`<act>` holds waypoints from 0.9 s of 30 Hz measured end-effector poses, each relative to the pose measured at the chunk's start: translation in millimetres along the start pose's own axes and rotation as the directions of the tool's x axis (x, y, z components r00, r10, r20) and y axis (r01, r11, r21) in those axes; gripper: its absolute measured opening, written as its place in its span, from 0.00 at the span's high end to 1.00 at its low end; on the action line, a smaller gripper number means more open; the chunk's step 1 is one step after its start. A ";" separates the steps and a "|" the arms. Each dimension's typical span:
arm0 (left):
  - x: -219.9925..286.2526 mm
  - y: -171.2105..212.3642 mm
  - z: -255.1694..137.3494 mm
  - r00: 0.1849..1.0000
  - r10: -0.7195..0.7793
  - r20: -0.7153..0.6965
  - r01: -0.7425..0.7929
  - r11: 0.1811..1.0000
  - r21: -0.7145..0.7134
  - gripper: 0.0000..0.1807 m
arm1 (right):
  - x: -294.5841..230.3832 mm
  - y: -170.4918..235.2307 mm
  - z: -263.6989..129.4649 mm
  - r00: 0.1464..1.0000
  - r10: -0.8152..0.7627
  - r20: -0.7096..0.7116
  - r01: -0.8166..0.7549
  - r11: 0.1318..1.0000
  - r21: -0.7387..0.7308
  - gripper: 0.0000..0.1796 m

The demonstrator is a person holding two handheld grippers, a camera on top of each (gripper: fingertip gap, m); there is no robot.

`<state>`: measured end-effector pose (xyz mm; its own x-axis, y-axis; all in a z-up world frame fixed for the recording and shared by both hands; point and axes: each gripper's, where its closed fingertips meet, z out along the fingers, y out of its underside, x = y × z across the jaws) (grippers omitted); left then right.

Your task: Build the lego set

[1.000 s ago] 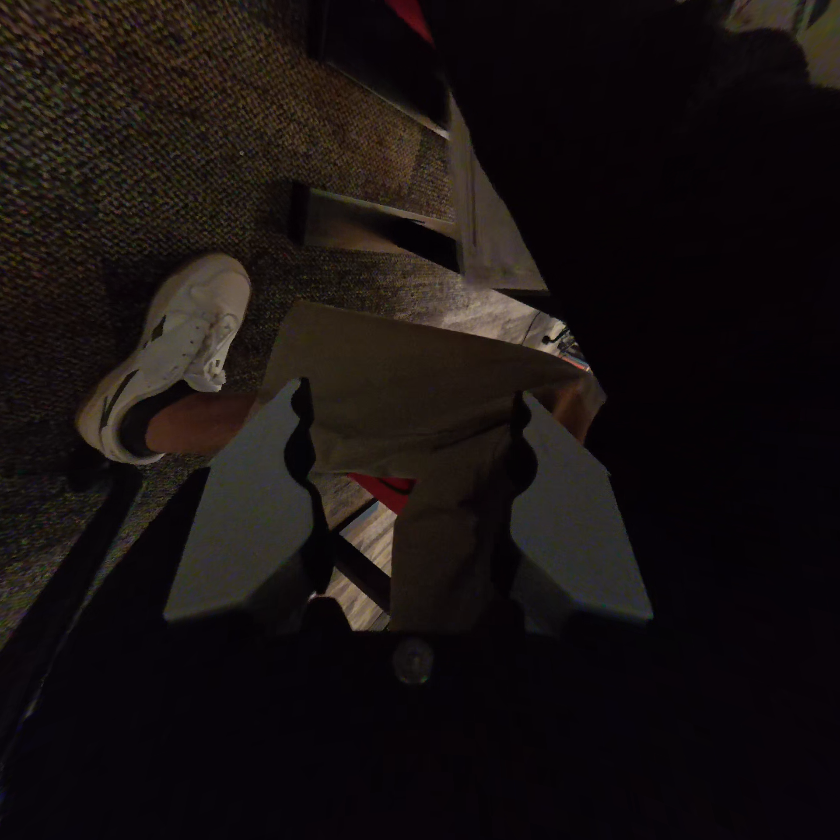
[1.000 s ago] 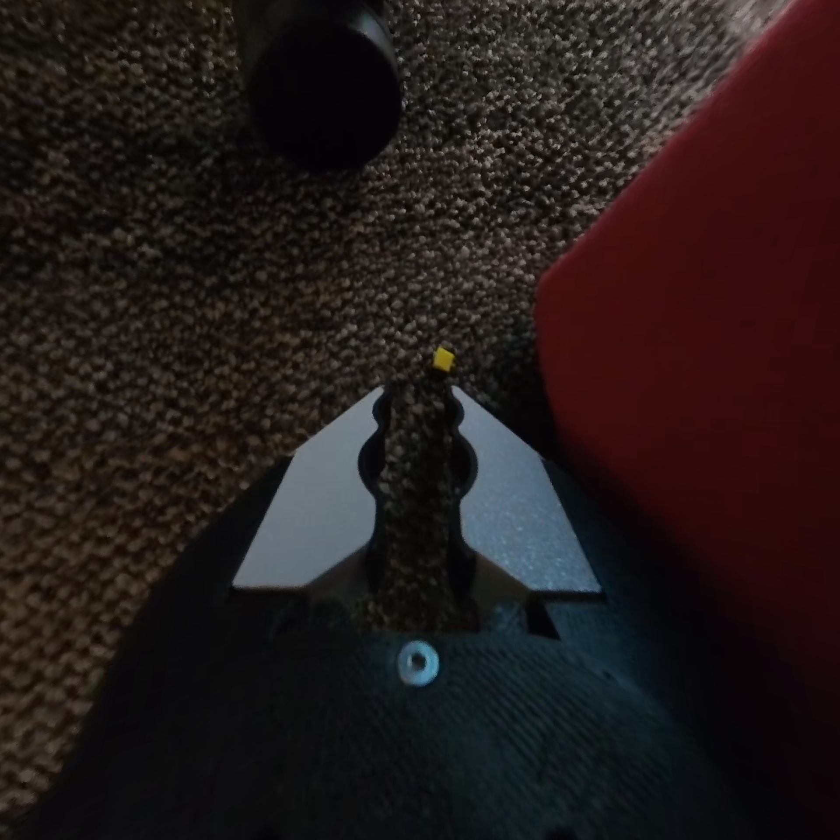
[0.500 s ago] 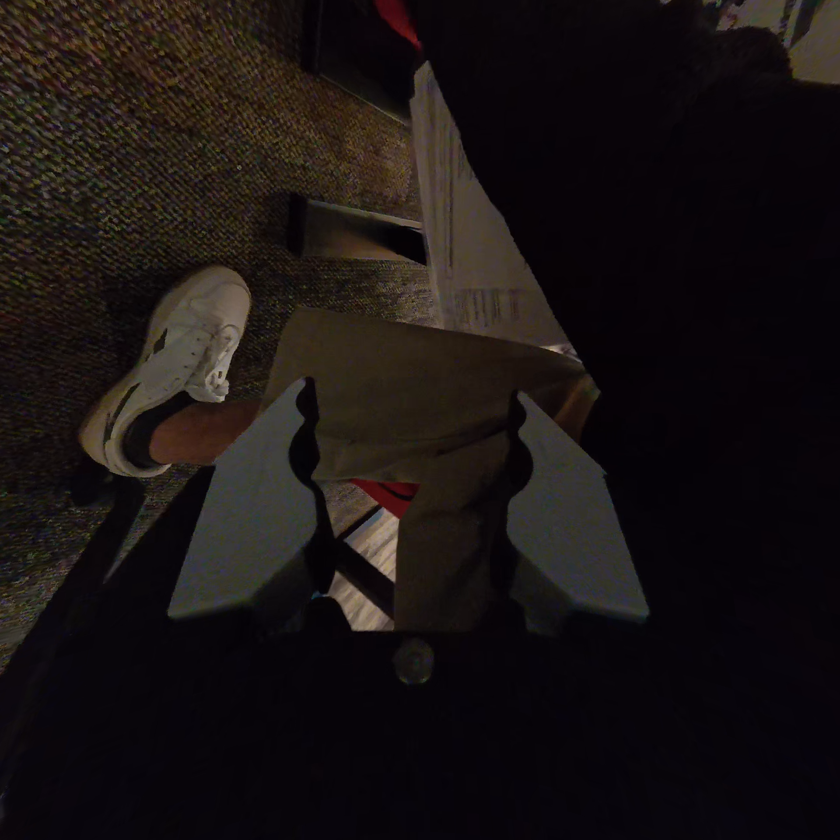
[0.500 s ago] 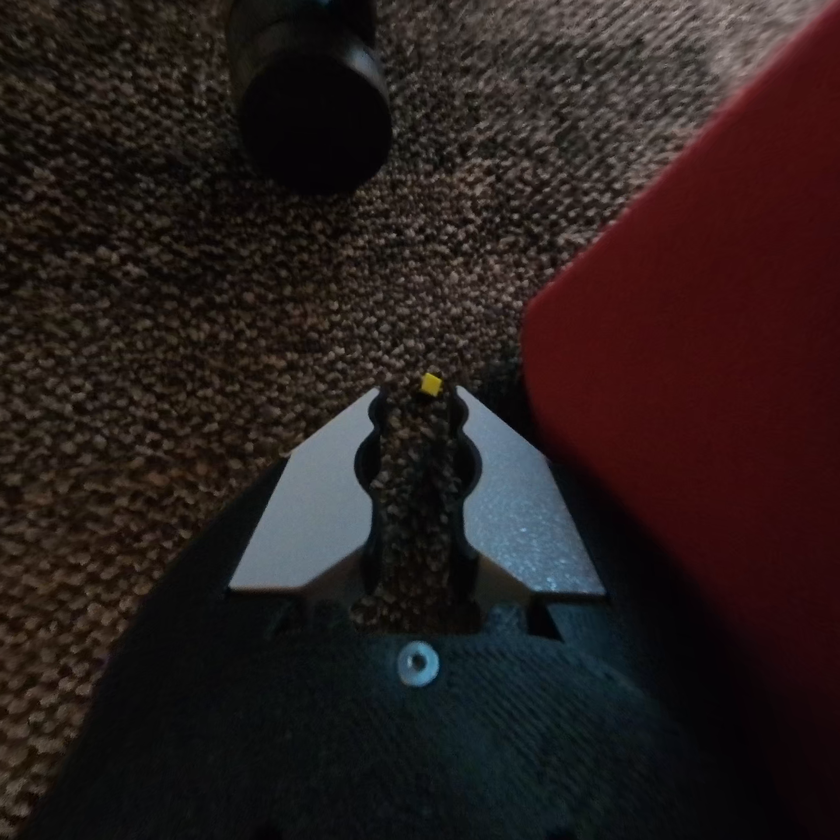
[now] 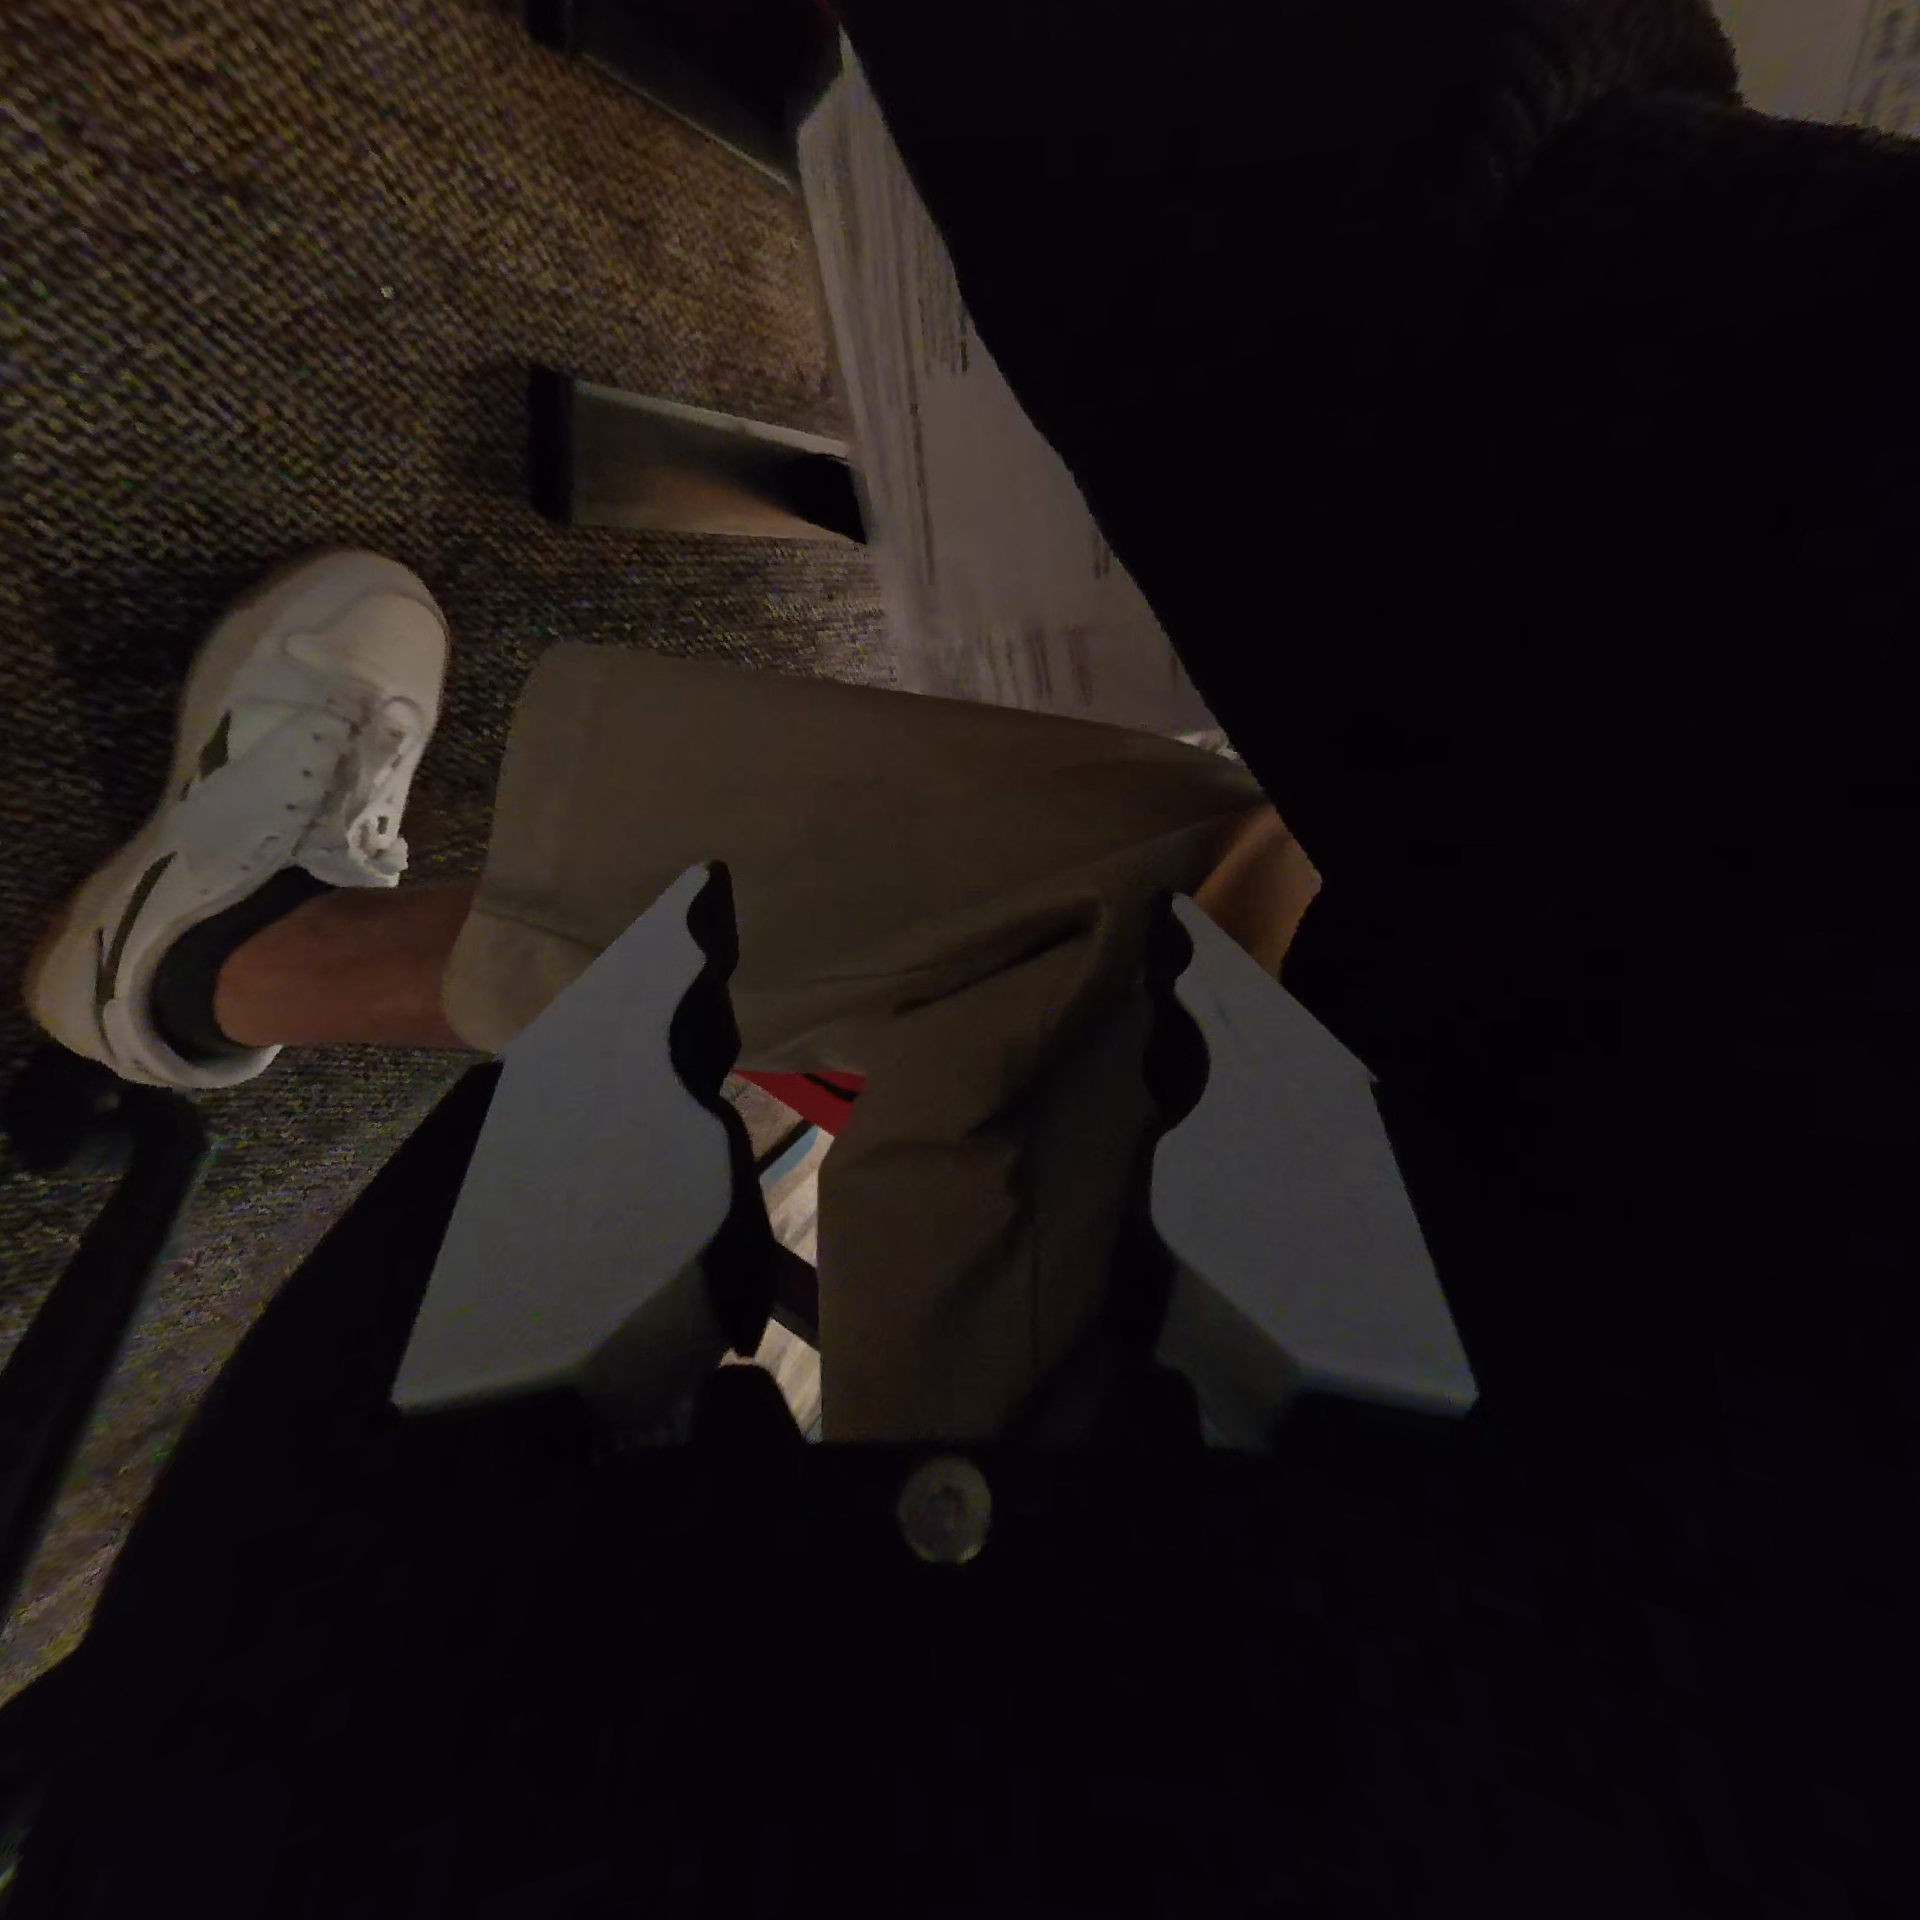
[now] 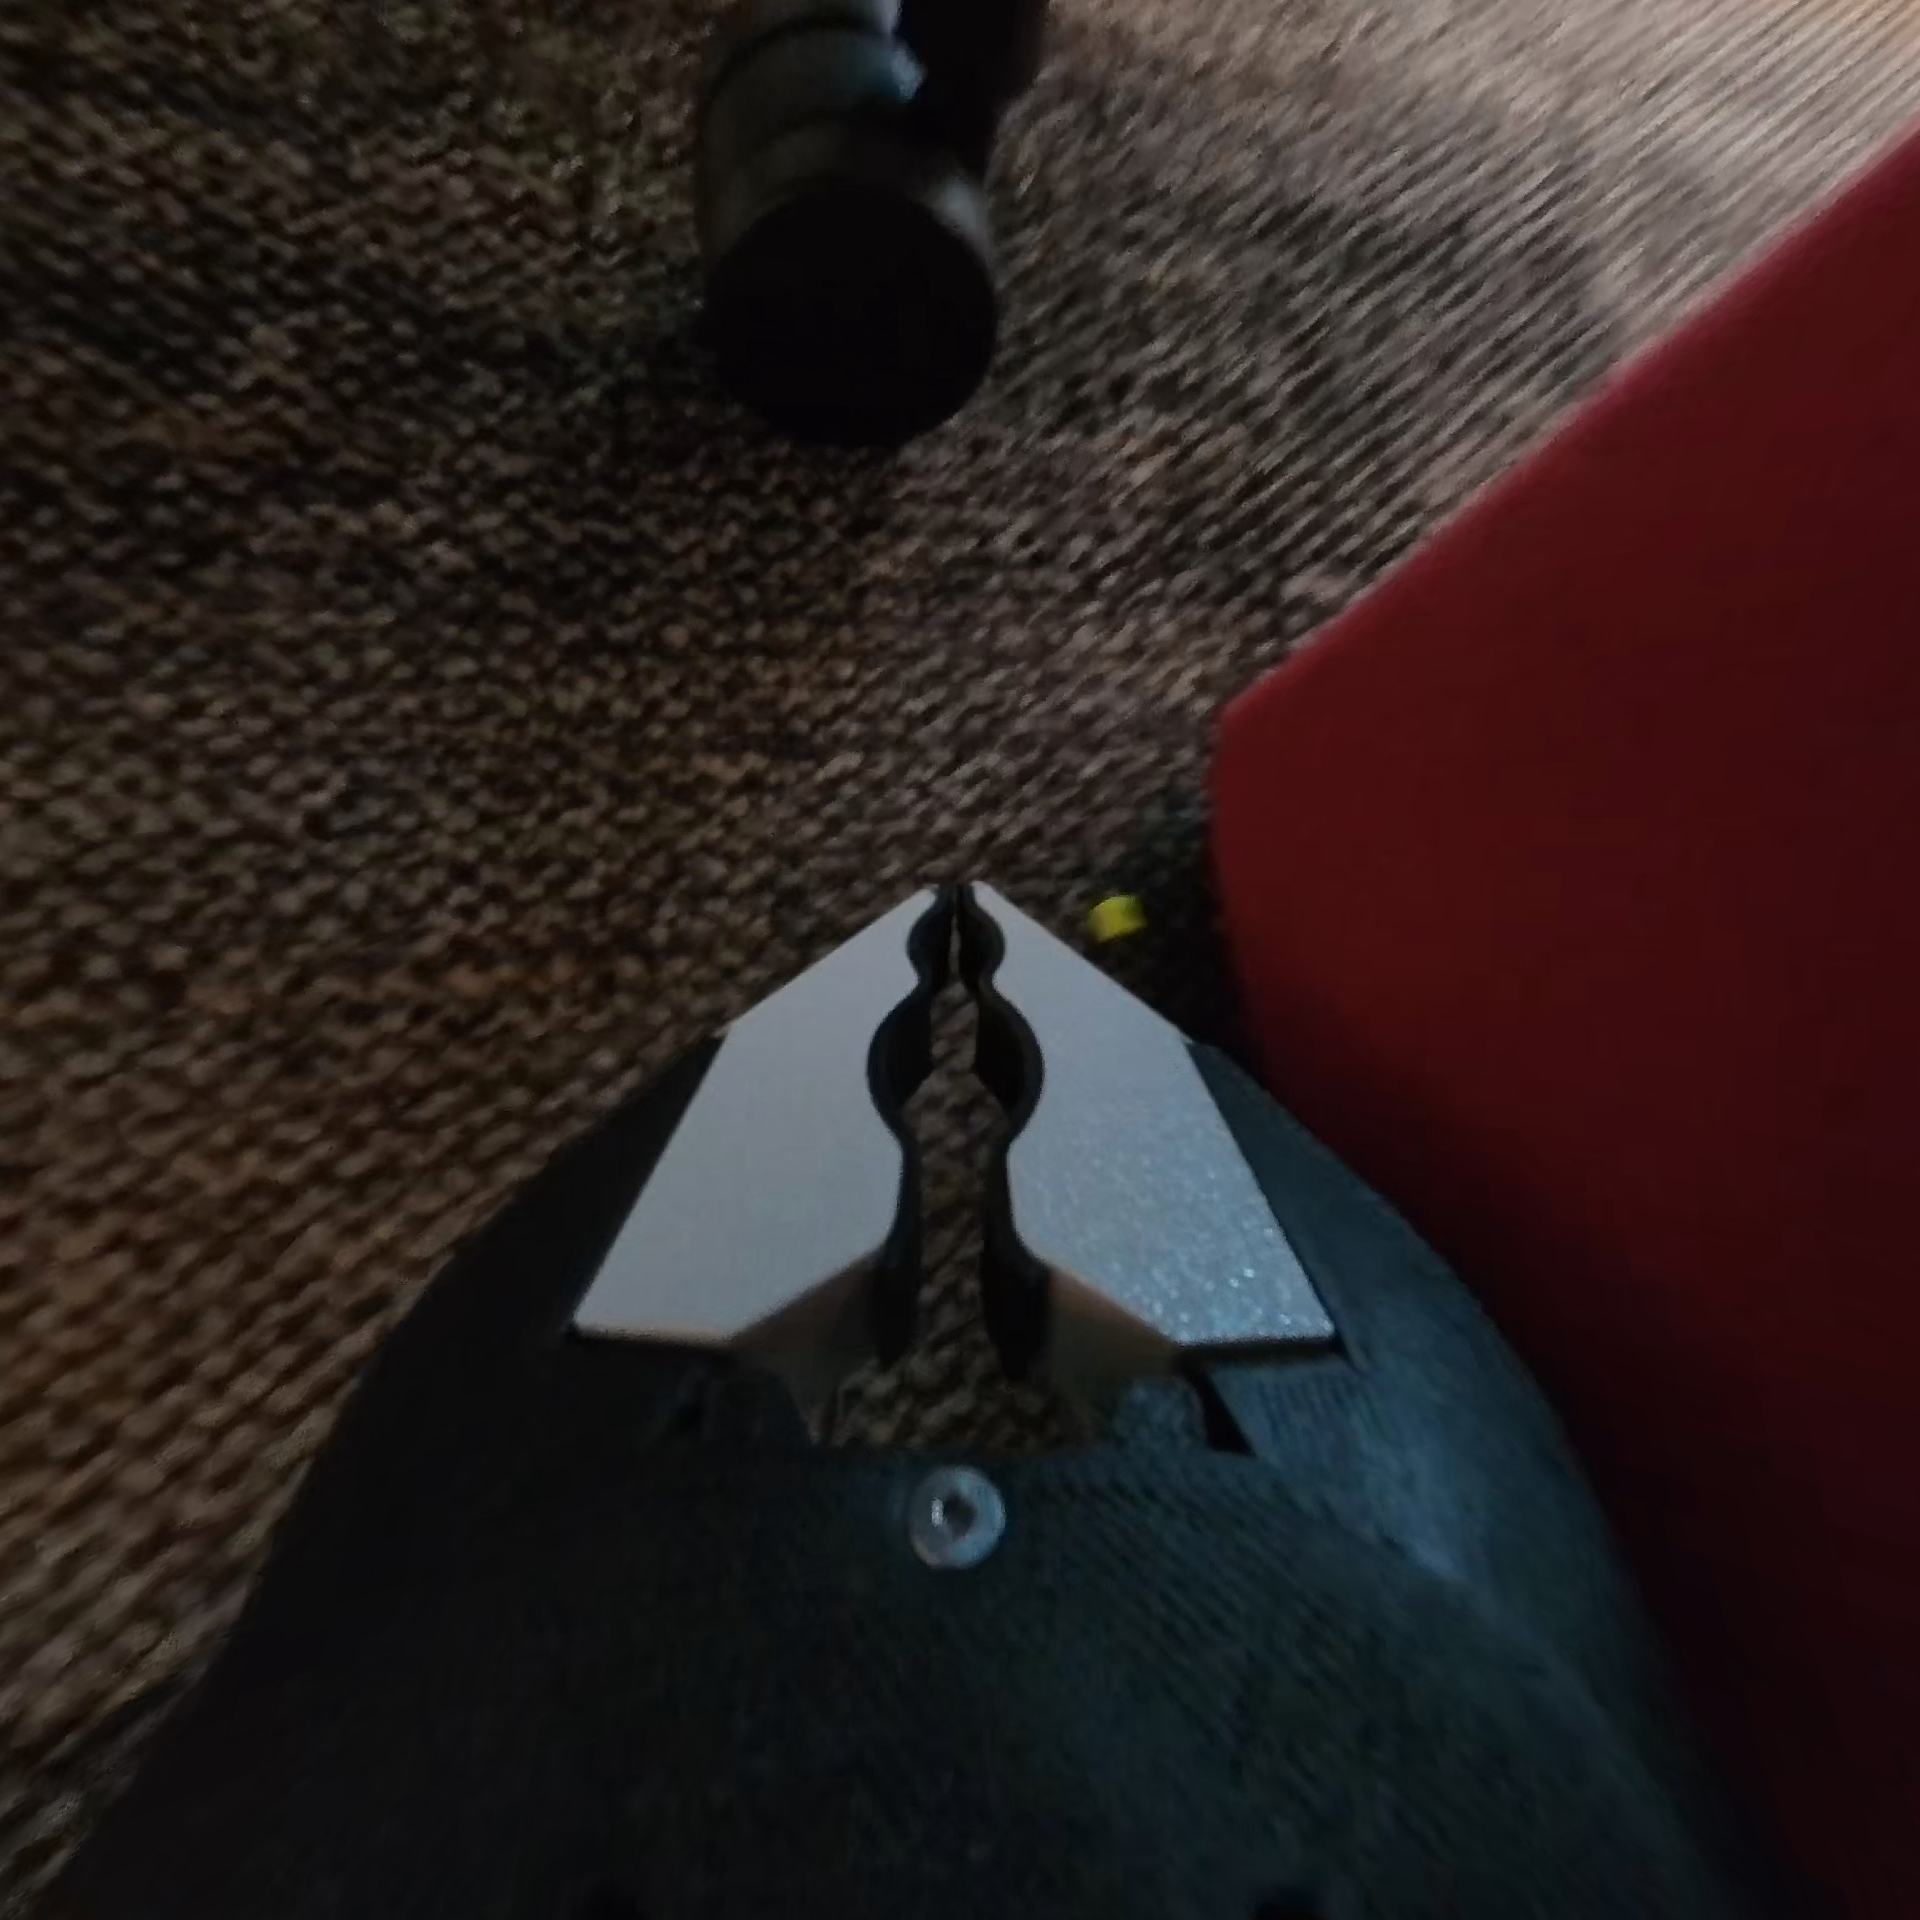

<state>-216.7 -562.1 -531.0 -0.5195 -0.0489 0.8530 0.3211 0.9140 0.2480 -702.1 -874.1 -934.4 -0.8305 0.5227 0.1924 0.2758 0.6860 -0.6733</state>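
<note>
Left wrist view: the left gripper [image 5: 940, 894] is hanging wide apart and holding nothing, pointing down over the person's tan trouser leg [image 5: 862, 821] and white shoe [image 5: 270, 790] on the carpet [image 5: 260, 312]; compared with half a second ago more of the pale printed sheet [image 5: 935, 416] at the far right is showing, so this tool is drifting slightly, not working. No lego piece is showing here. Right wrist view: the right gripper [image 6: 954, 894] is now pinched nearly tip to tip on nothing, where a half second back its jaws were standing narrowly apart with the yellow lego piece [image 6: 1115, 918] at their mouth. The piece is now lying on the carpet just right of the tips, apart from them, close beside the red box [image 6: 1558, 935]. Judgement: the grab is missing; another attempt is needed. The piece is looking tiny, bright yellow, blocky, somewhat blurred, half sunk in pile. A black caster [image 6: 847, 281] is sitting far off.
</note>
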 end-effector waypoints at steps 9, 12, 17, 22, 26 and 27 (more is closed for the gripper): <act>-14.7 -5.5 1.6 0.998 -0.065 0.014 0.065 0.998 0.002 0.59 | -1.9 -3.5 17.5 0.997 -0.056 0.045 0.057 0.998 -0.002 0.78; -12.5 -7.3 2.7 0.999 -0.037 0.023 0.037 0.999 -0.003 0.59 | 7.3 7.0 12.1 1.000 -0.009 0.025 0.009 1.000 -0.001 0.75; -13.2 -7.2 1.7 0.998 -0.063 0.006 0.063 0.998 0.006 0.59 | 9.9 17.3 1.9 1.000 0.004 -0.011 -0.004 1.000 0.014 0.73; -10.2 -7.6 2.1 0.999 -0.048 0.004 0.048 0.999 -0.001 0.59 | 31.7 17.4 2.2 0.990 0.099 -0.103 -0.097 0.995 0.022 0.79; -14.3 -10.9 1.5 0.997 -0.071 0.004 0.071 0.997 0.016 0.61 | 35.6 11.1 10.1 0.981 0.167 -0.096 -0.166 0.986 0.024 0.85; -14.4 -11.9 1.9 0.997 -0.078 0.001 0.078 0.997 0.019 0.62 | 34.1 9.3 11.9 0.978 0.190 -0.087 -0.188 0.982 0.025 0.85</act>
<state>-214.5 -571.6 -547.1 -0.5435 -0.1199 0.8308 0.2645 0.9149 0.3051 -733.6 -855.9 -942.6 -0.7178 0.6853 0.1226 0.4148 0.5624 -0.7153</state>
